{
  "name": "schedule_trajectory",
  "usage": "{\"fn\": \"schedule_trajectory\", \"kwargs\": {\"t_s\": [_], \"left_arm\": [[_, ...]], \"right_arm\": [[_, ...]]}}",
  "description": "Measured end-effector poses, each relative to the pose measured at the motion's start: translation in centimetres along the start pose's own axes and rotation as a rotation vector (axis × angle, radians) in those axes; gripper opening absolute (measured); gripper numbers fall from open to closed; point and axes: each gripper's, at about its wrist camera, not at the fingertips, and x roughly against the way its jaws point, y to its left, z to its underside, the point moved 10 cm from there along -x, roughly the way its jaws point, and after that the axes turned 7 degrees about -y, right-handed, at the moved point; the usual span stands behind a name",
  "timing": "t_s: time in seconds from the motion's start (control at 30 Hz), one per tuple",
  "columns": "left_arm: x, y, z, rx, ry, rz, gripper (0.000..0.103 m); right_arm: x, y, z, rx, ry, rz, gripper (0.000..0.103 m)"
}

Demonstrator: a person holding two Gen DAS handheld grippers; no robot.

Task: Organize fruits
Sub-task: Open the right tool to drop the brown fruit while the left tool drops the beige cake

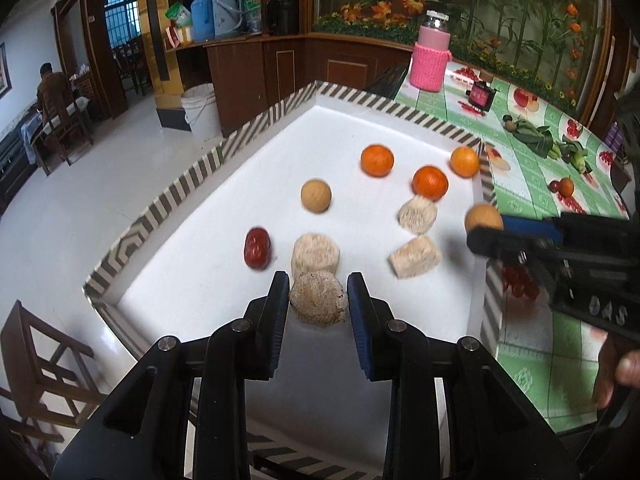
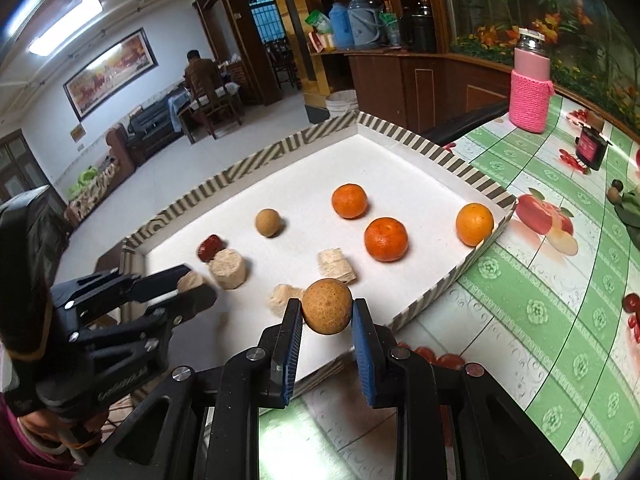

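A white tray [image 1: 192, 176] with a striped rim holds three oranges [image 1: 377, 160], a tan ball-shaped fruit [image 1: 315, 195], a red date [image 1: 257, 248] and pale cut chunks [image 1: 315, 253]. My left gripper [image 1: 318, 298] is shut on a rough beige lump [image 1: 318, 303] above the tray's near end. My right gripper [image 2: 326, 312] is shut on a brown round fruit [image 2: 327, 311] over the tray's near right edge. The right gripper also shows in the left wrist view [image 1: 486, 228]. The left gripper shows in the right wrist view [image 2: 192, 286].
The tray [image 2: 460, 276] sits on a green fruit-print tablecloth [image 2: 540, 304]. A pink knit-sleeved bottle [image 1: 430, 54], a small dark jar [image 1: 482, 96] and leafy greens [image 1: 536, 136] stand at the back right. Beyond the table's left edge are floor, a wooden chair [image 1: 48, 360] and a white bucket [image 1: 200, 110].
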Motion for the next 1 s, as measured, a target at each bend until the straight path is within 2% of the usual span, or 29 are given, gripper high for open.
{"fn": "schedule_trajectory", "kwargs": {"t_s": [0.13, 0.37, 0.67, 0.77, 0.9, 0.97, 1.0], "left_arm": [[-0.7, -0.2, 0.6, 0.008, 0.019, 0.010, 0.029], [-1.1, -0.7, 0.5, 0.006, 0.015, 0.019, 0.029], [-1.3, -0.8, 0.2, 0.004, 0.014, 0.007, 0.029], [-1.7, -0.7, 0.5, 0.007, 0.029, -0.004, 0.030], [-1.8, -0.7, 0.6, 0.002, 0.033, -0.014, 0.032], [-1.7, -0.6, 0.6, 0.010, 0.036, -0.010, 0.038], [-1.6, -0.6, 0.5, 0.011, 0.031, -0.012, 0.046]], "right_arm": [[-0.7, -0.7, -0.7, 0.049, 0.014, 0.058, 0.024], [-2.7, -1.6, -0.9, 0.107, 0.069, 0.106, 0.024], [-4.2, -1.6, -0.3, 0.123, 0.093, 0.114, 0.024], [-3.7, -1.4, -0.4, 0.134, 0.076, 0.115, 0.029], [-2.4, -0.8, -0.5, 0.126, 0.051, 0.108, 0.031], [-1.8, -0.6, -0.6, 0.122, 0.038, 0.107, 0.031], [-1.4, -0.5, -0.7, 0.117, 0.026, 0.106, 0.031]]}}
